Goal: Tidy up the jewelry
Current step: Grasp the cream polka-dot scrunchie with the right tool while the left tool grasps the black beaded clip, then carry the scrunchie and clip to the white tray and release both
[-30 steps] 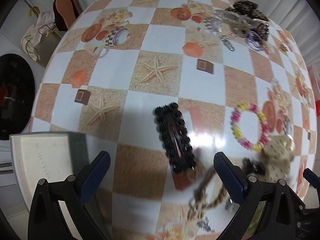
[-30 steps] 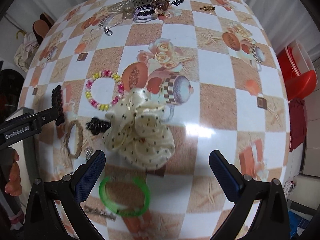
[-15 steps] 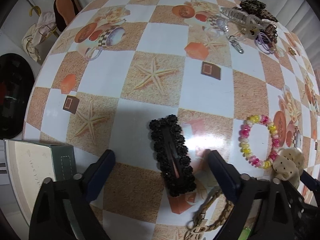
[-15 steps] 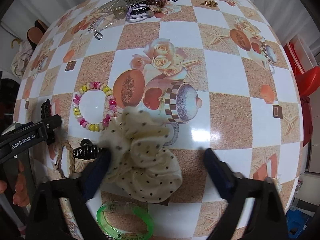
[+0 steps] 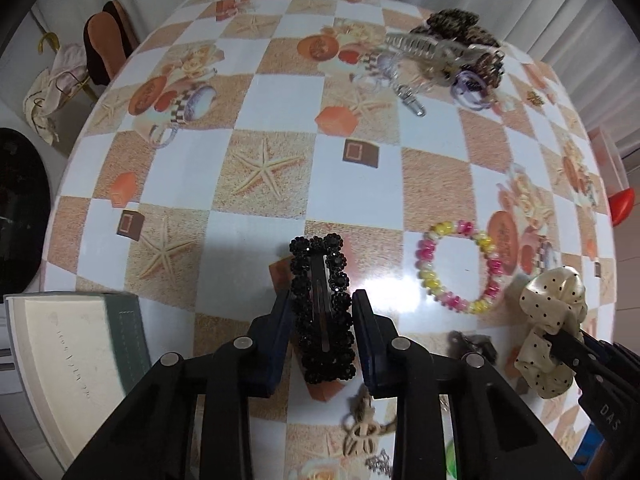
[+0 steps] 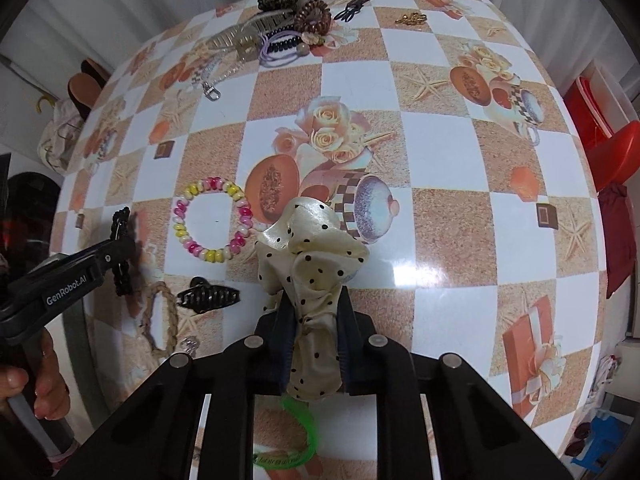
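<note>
Gripping both pieces at once, we had the sort barely begun. Our left gripper (image 5: 322,322) was pinched narrow around the black beaded hair clip (image 5: 322,312), which lay flat on the checked tablecloth (image 5: 280,148). Our right gripper (image 6: 314,322) was clamped on the cream polka-dot scrunchie (image 6: 312,248), bunching its fabric between the pads.

Left on the cloth: the pink-and-yellow bead bracelet (image 6: 212,220) just beside the scrunchie, a small black claw clip (image 6: 208,296), a braided loop (image 6: 160,316), a green bangle (image 6: 286,452) under the right gripper, and the tangled heap of clips and hair ties (image 6: 280,28) at the far edge. An open box (image 5: 68,340) sat at the near left corner, likely the destination; nothing showed in the visible part of it.

Against a second earlier: both grippers had then stood wide open, the clip and scrunchie lying free ahead of them. Both had since closed in and shut. Other pieces appeared unmoved.
</note>
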Available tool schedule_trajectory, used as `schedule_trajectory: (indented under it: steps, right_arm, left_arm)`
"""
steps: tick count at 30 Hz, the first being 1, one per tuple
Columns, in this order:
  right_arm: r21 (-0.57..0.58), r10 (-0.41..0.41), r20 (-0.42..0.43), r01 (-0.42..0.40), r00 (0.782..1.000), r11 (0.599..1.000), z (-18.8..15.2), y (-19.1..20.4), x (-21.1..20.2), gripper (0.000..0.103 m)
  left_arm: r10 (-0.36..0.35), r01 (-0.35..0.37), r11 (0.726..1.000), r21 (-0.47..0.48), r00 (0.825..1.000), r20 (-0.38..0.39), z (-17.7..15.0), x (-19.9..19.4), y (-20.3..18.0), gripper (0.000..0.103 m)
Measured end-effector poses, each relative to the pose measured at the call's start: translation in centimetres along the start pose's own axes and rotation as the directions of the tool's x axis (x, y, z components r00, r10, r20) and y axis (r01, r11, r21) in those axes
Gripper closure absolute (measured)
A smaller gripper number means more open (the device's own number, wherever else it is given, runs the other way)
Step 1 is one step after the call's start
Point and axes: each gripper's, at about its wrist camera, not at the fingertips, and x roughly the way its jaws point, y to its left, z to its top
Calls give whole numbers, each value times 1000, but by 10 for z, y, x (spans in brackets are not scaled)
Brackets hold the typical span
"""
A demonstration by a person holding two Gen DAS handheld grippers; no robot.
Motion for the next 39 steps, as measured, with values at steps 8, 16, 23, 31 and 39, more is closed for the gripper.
schedule_trajectory:
  steps: [8,16,23,31,39]
  right_arm:
    - [37,25,16,-26,1000,999,-4,-1,-25,83]
    - [2,52,35,-52,998,999,-11,23,-54,83]
    - [-70,103,27,-101,994,992,-19,75,-69,83]
    - [-195,183,-22,-183,983,963,-28,167,-61,83]
    - [-326,224,-91,-242,970,914,-38,263,-35,83]
  left_arm:
    - [-27,27,1000,7,999,45,-15,-40,23,67]
    - [-28,30,999,-31,997,76,-48,-82,52,67]
    - [11,-1,993,-117,997,78,-82,-103,104,67]
    - [85,-68,968,-243,994,61,-115,-109,176,67]
    - [140,-122,940,-320,990,32,-133,-93,229,67]
